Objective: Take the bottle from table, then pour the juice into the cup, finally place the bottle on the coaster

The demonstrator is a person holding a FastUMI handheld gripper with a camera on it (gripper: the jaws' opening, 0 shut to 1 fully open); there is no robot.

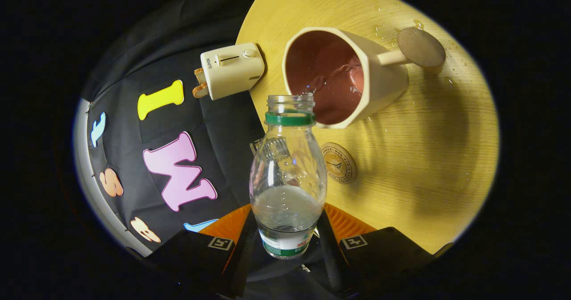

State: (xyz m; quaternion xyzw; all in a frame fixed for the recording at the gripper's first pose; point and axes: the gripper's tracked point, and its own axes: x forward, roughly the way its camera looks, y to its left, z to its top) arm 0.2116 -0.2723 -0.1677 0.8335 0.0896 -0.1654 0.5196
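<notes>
My gripper is shut on a clear plastic bottle with a green neck ring, held between the fingers by its lower body. The bottle is tilted, its open mouth at the rim of a cream cup with a dark inside. A thin stream of clear liquid runs from the mouth into the cup, and liquid pools inside it. The cup has a stick handle ending in a round disc. A round wooden coaster lies on the table just beside the bottle's shoulder, nearer to me than the cup.
The round light-wood table carries droplets of water near the cup's handle. A cream toaster with toast in it stands at the table's edge, beside the cup.
</notes>
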